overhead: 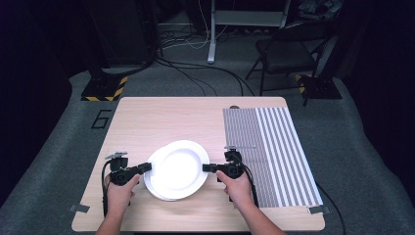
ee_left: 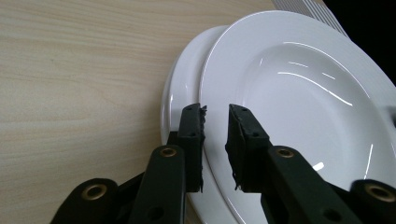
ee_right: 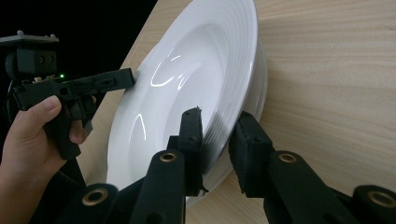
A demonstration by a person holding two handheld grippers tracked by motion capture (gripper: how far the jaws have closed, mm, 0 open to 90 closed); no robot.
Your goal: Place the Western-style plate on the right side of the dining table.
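Top plate lies flat (offset right of stack).

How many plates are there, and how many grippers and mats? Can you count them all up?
White plates: 2, a top plate on a bottom plate
Black grippers: 2, the left gripper and the right gripper
Striped mat: 1
Total: 5

1. Plates: 2, white, stacked, top plate over bottom plate, near tabletop front edge.
2. Striped mat: 1, along right edge.
3. Tongs: 2, left tongs and right tongs, one per hand.
4. Tape bits at front corners: 2.
5. Chair beyond far edge: 1.
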